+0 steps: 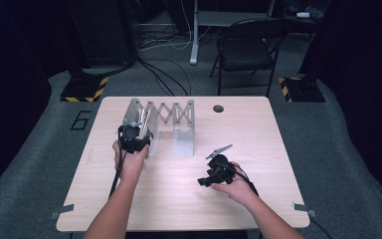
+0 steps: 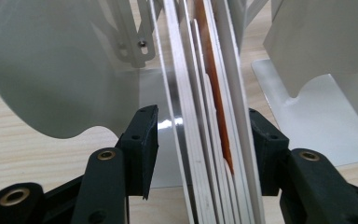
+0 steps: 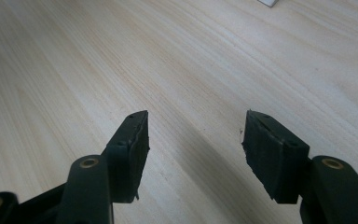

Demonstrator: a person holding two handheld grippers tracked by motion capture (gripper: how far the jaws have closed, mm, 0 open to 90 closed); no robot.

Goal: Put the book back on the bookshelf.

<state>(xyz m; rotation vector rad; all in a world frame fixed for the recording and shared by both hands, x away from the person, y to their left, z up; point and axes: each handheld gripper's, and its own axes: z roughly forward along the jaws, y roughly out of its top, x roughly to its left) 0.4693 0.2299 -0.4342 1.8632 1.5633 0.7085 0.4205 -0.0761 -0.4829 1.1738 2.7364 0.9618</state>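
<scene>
Left gripper [image 2: 200, 140] at the books in the rack

Thin books [image 2: 205, 116] stand upright between the metal rack's [image 1: 181, 124] panels, spines toward the camera; left jaws slack around them, right gripper [image 3: 196, 135] parted, empty above bare table [image 1: 179, 199].

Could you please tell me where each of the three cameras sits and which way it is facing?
High view: above the person's side, looking forward and down at the table; both forearms show.
Left gripper view: rides the left gripper, facing thin books in the metal rack between open jaws.
Right gripper view: rides the right gripper, facing bare tabletop.
Shared: the rack, in high and left views.
</scene>
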